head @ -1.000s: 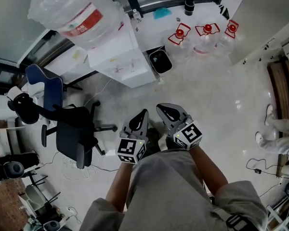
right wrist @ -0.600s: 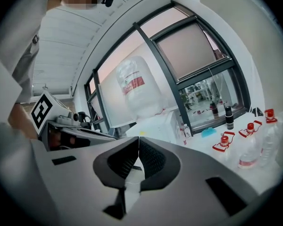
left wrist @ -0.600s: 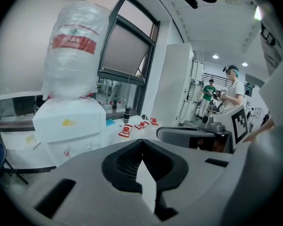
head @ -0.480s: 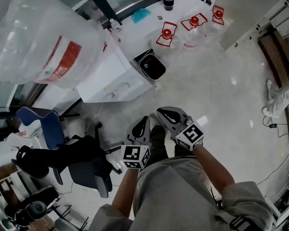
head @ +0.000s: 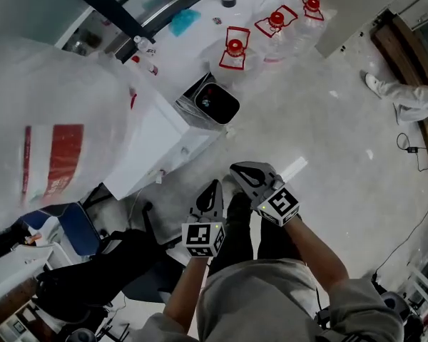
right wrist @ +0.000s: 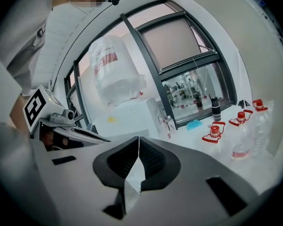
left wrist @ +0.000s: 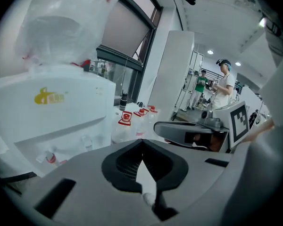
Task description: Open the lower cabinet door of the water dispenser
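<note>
Lower cabinet door of the white boxy water dispenser (head: 160, 148) is up-left of both grippers, hard to see, not touched yet. Person has bent closer. L gripper (head: 212, 188) & R gripper (head: 240, 169) came down, fingers shut together, empty. Reach prob. next.

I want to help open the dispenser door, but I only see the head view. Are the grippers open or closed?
Observer: The left gripper view shows the left gripper shut, nothing between its jaws.
Operator: And the other one?
Observer: The right gripper is shut and empty too, in its own view.
Operator: What's on the dispenser's front?
Observer: A yellow logo, high on the water dispenser's white front.
</note>
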The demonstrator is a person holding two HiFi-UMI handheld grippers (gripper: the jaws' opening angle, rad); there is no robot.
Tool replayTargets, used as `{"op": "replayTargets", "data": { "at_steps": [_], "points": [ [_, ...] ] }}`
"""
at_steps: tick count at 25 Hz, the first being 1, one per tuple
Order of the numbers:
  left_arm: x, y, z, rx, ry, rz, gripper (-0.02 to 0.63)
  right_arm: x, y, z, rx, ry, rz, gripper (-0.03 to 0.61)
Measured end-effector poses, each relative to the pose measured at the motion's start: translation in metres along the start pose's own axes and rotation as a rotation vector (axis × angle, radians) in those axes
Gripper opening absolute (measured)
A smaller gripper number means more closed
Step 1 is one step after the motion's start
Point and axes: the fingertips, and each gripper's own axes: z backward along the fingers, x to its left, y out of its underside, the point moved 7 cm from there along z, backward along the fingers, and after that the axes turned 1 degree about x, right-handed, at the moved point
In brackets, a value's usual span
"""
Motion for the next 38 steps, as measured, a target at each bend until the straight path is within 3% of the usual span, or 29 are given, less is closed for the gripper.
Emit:
{"op": "replayTargets", "data": {
  "at_steps": [7,18,28,33,38],
  "points": [
    [0.023,0.037,-0.058,0.068,-0.025,-0.022,0.008,-0.056,0.055,-0.037,0.035,-0.013,-0.048,0.012],
    [0.061,0.068,-0.122,0.104,-0.097,0.029,0.008,-0.109,0.106,-0.08,0.062,-0.077,-0.064,0.012],
    [0.082,0.12,-0.169,0.156,-0.119,0.03,0.008,-0.144,0.184,-0.119,0.17,-0.176,0.008,0.018],
    [0.09,0.146,-0.187,0.182,-0.138,0.025,0.007,-0.16,0.228,-0.143,0.234,-0.211,0.045,0.083],
    [0.1,0.168,-0.195,0.212,-0.17,0.04,0.008,-0.181,0.258,-0.175,0.284,-0.241,0.158,0.149]
  ]
}}
